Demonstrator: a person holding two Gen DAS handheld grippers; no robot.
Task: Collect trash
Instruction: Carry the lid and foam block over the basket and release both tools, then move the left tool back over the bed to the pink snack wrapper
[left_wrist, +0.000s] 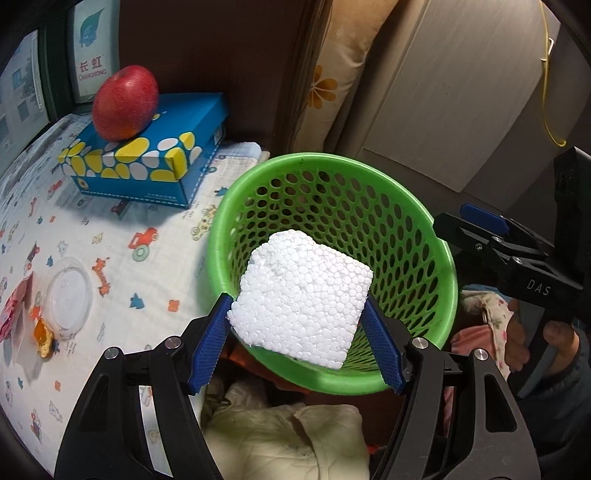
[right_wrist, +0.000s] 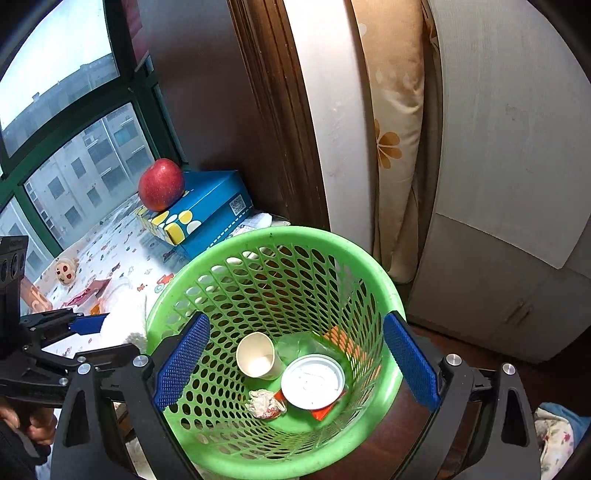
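My left gripper (left_wrist: 295, 306) is shut on a white foam block (left_wrist: 303, 291), its blue pads pressing both sides. The block hangs over the near rim of the green mesh basket (left_wrist: 299, 158). In the right wrist view the basket (right_wrist: 295, 234) holds a paper cup (right_wrist: 256, 356), a white lid (right_wrist: 312, 382) and a crumpled wrapper (right_wrist: 264, 404). My right gripper (right_wrist: 295, 317) hovers open above the basket with nothing between its pads; it shows at the basket's right side (left_wrist: 448, 218). The left gripper (right_wrist: 88, 325) shows at the left edge.
A red apple (left_wrist: 125, 103) sits on a blue tissue box (left_wrist: 147, 158) at the back of the printed cloth. A clear plastic lid (left_wrist: 70, 295), pink wrappers (left_wrist: 14, 314) and an orange scrap (left_wrist: 42, 332) lie at the left. Bundled cloth (left_wrist: 288, 435) lies below the basket.
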